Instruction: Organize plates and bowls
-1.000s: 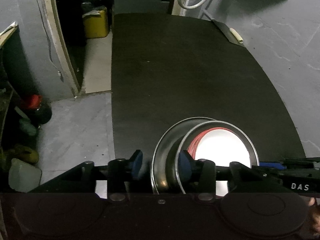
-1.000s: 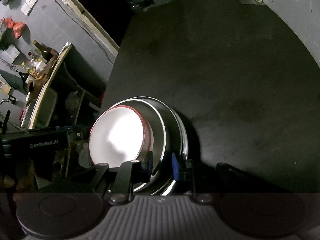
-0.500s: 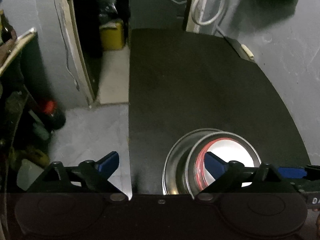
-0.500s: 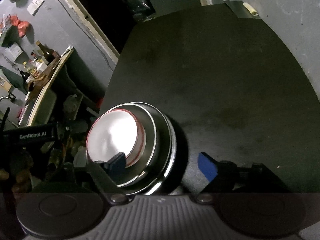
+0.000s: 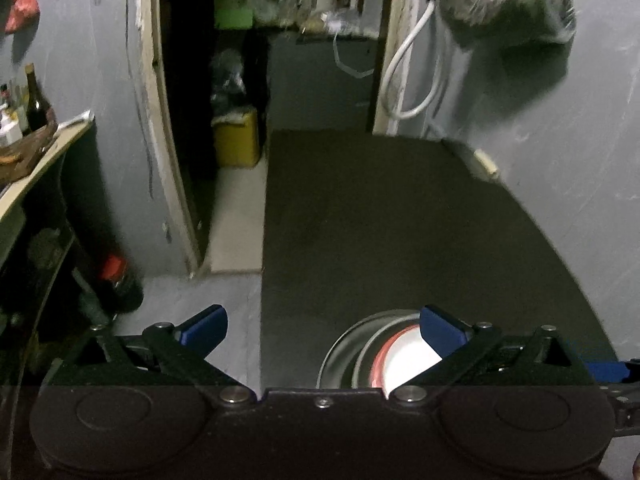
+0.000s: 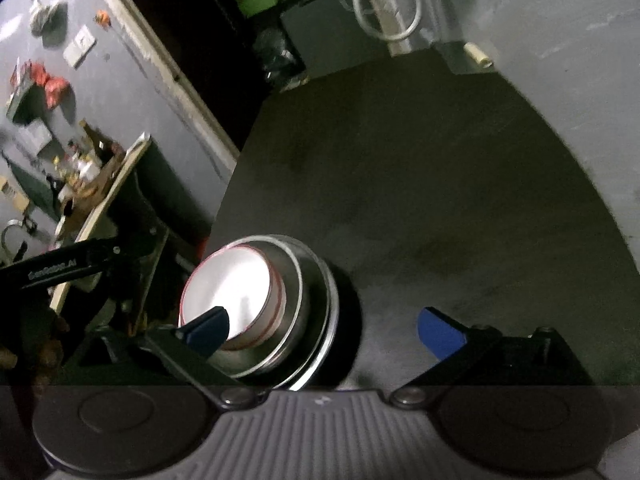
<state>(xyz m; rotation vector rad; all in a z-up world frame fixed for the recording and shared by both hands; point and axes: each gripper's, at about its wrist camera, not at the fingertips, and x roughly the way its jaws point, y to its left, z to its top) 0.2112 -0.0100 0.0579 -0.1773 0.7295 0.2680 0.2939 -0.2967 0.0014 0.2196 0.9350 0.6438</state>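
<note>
Both of your grippers, left gripper (image 5: 322, 326) and right gripper (image 6: 322, 326), are opening off the stacked bowls (image 6: 260, 304) and grasp nothing; the stack rests nested on the dark surface (image 6: 440, 200), so stacking looks done.

Nested bowls (image 6: 256, 304) on table (image 6: 440, 200)

we see a white bowl with a red rim (image 6: 232, 288) nested upright inside two stacked steel bowls (image 6: 308, 280), the stack resting near the left edge of the dark tabletop (image 6: 420, 184).
</note>
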